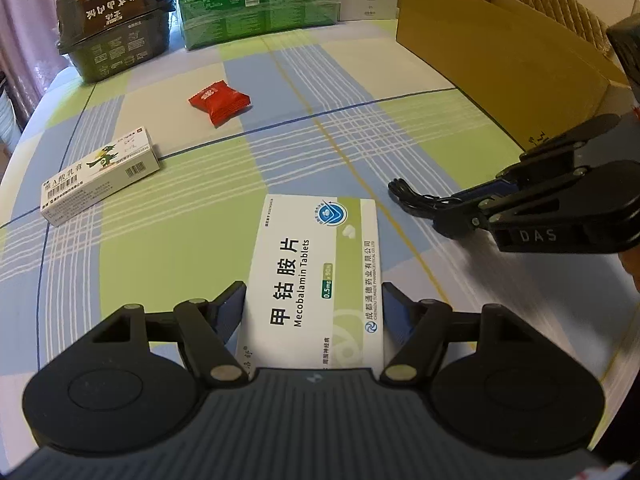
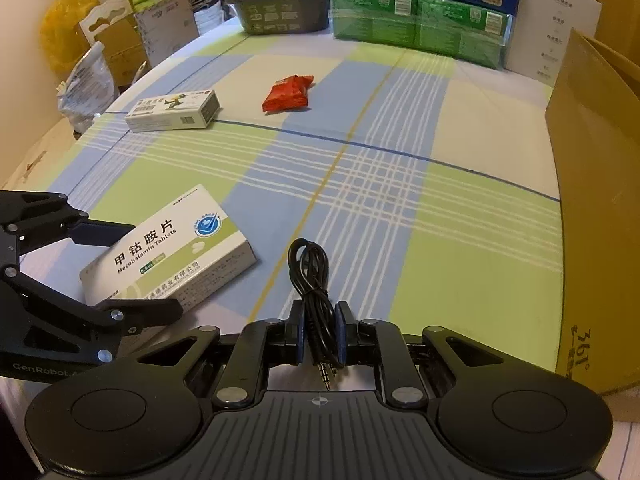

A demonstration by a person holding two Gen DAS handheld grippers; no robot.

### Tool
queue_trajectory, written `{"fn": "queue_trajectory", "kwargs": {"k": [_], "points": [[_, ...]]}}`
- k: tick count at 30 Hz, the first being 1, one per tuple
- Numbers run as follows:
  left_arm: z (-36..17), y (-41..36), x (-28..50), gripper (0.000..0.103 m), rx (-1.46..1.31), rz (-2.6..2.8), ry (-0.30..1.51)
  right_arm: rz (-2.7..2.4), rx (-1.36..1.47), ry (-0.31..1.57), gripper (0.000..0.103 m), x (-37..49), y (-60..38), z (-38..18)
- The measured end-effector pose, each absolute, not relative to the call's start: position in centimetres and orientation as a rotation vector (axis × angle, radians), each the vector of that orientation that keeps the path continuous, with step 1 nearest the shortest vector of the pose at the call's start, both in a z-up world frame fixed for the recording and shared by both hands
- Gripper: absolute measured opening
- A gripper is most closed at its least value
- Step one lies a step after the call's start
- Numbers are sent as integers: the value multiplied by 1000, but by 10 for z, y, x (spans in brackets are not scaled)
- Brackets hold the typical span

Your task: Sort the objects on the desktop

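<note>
A white and green Mecobalamin tablet box (image 1: 316, 272) (image 2: 168, 252) lies on the checked tablecloth. My left gripper (image 1: 314, 292) (image 2: 156, 268) is shut on its near end, one finger against each long side. Just to its right, my right gripper (image 2: 320, 312) (image 1: 452, 212) is shut on a coiled black audio cable (image 2: 310, 276) (image 1: 404, 192). The cable's loop sticks out ahead of the fingers and its plug hangs behind them. A red snack packet (image 1: 219, 101) (image 2: 289, 94) and a long ointment box (image 1: 100, 176) (image 2: 172, 111) lie farther off to the left.
An open cardboard box (image 1: 500, 52) (image 2: 592, 200) stands along the right side. At the back edge are a dark lidded container (image 1: 112, 24), green packs (image 1: 260, 12) with a blue box on top, and a white box (image 2: 556, 28). Bags and cartons (image 2: 88, 64) sit beyond the left edge.
</note>
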State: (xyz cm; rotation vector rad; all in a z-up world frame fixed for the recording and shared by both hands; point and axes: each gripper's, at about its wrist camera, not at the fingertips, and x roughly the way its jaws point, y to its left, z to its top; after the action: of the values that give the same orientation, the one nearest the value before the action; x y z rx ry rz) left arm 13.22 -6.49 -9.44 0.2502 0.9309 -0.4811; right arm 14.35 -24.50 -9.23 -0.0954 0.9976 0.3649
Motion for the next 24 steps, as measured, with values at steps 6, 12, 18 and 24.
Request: {"fn": "queue_trajectory", "kwargs": {"k": [6, 12, 18, 24], "points": [[-99, -66, 139, 68, 239, -469, 938, 348, -93, 984, 12, 138, -241, -93], [-101, -68, 138, 67, 255, -458, 939, 328, -122, 967, 12, 133, -237, -94], [-88, -65, 137, 67, 185, -427, 901, 291, -33, 936, 12, 121, -245, -88], [-68, -75, 128, 67, 148, -433, 893, 229, 53, 897, 12, 98, -259, -72]]}}
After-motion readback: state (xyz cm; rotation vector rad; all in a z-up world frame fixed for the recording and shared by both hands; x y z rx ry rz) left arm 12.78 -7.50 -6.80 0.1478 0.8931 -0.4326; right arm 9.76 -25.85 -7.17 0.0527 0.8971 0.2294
